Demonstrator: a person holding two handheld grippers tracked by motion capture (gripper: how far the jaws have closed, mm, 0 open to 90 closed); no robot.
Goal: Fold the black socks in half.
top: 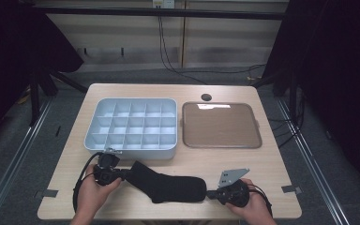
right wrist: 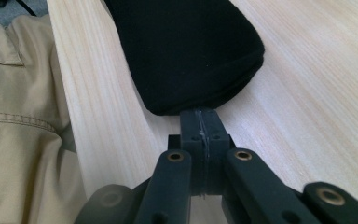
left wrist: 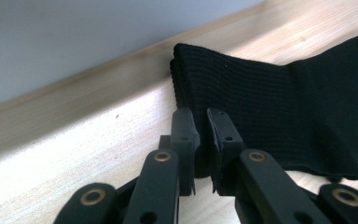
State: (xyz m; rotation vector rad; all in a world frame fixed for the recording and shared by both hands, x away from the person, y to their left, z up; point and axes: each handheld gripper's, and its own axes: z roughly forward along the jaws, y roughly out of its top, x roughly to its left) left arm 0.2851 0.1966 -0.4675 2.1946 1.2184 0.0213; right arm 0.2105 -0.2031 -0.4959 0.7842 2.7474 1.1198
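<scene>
Stretched flat along the near edge of a light wooden table, a black sock lies between two hand-held grippers, cuff toward the left and toe toward the right. At the left, the left gripper meets the cuff end; seen from the left gripper view, its two black jaws stand slightly apart with the ribbed cuff edge of the sock tucked into the narrow gap between them, pinching the fabric. The person's left hand wraps the tool body, a cable looping round beside it. At the right, the right gripper sits at the sock's toe, held in the right hand, a grey three-cornered plate riding on top. From the right gripper view, its jaws are pressed tightly together, their tips touching the rounded toe; whether any fabric is caught between them cannot be told. Tan trousers show past the table's near edge in that view.

Farther back on the table, a pale grey divided organiser tray stands at the left, just beyond the left gripper, its grid of compartments bare. Beside it to the right rests a shallow brown tray, and a dark round hole marks the tabletop beyond that tray.
</scene>
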